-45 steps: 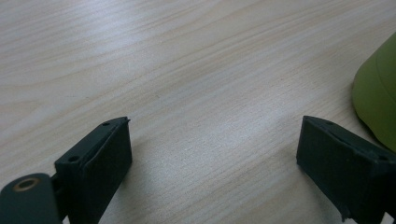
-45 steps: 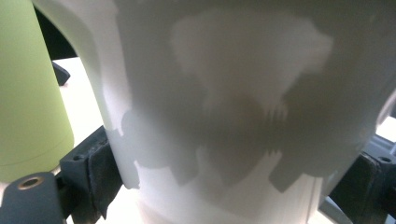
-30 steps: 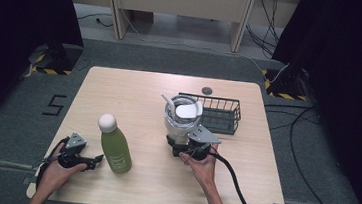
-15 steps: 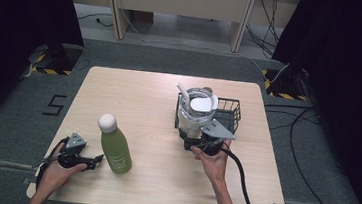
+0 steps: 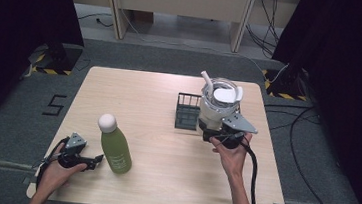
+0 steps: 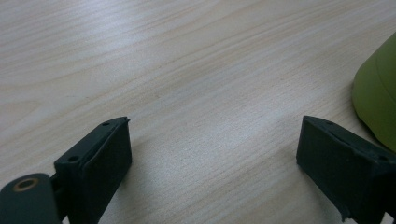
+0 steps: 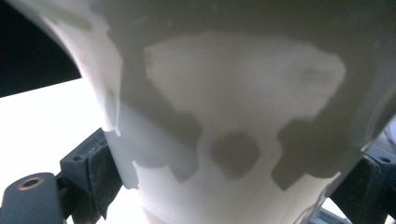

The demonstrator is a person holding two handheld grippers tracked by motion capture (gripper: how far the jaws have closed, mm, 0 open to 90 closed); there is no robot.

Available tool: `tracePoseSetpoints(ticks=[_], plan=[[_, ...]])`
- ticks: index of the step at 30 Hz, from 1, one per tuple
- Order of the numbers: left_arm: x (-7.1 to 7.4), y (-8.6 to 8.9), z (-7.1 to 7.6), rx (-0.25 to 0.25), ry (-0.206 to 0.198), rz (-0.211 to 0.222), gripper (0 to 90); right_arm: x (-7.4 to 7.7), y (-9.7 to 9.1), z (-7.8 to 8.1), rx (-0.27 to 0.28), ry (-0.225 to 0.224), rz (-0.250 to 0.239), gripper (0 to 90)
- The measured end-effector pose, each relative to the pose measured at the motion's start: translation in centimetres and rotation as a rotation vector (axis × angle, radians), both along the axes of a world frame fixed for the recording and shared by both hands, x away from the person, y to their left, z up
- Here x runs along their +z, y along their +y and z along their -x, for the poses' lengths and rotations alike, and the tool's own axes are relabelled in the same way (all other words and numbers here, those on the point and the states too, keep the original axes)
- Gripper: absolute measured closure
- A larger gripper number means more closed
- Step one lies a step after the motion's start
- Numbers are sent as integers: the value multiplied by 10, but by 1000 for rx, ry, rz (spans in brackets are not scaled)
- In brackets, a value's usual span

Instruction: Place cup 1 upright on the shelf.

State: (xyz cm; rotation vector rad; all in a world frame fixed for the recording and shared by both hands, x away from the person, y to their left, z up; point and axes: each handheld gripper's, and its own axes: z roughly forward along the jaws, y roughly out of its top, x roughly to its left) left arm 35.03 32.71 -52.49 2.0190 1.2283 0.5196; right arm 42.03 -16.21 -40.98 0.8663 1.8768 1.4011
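Pitcher (image 5: 216, 103), white and stuffed with what looks like white parts, sits clamped low on its body in my right gripper (image 5: 222, 132), over the black wire basket (image 5: 187, 111) toward two o'clock on the table (image 5: 144, 93). I judge it mid-carry, not yet set down. My left gripper (image 5: 82, 160) rests wide and empty at seven o'clock, beside the green bottle (image 5: 113, 145).

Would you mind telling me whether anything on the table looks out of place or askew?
Nothing looks spilled or damaged. The green bottle stands upright, and the right tool holds the white cup upright over the wire basket.
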Motion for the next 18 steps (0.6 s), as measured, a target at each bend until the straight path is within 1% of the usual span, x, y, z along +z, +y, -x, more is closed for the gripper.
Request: tracePoseSetpoints(ticks=[1, 4, 7, 14, 16, 18], plan=[[0, 0, 0, 0, 0, 0, 96, 0, 0, 0, 0, 0, 0, 109], [0, 0, 0, 0, 0, 0, 96, 9, -7, -1, -19, 1, 3, 109], [0, 0, 0, 0, 0, 0, 96, 13, -10, -3, -30, -1, 5, 109], [0, 0, 0, 0, 0, 1, 96, 24, -21, -15, -70, -13, 15, 109], [0, 0, 0, -1, 0, 1, 96, 28, -24, -21, -79, -16, 6, 109], [0, 0, 0, 0, 1, 1, 95, 31, -26, -24, -89, -24, 10, 109]])
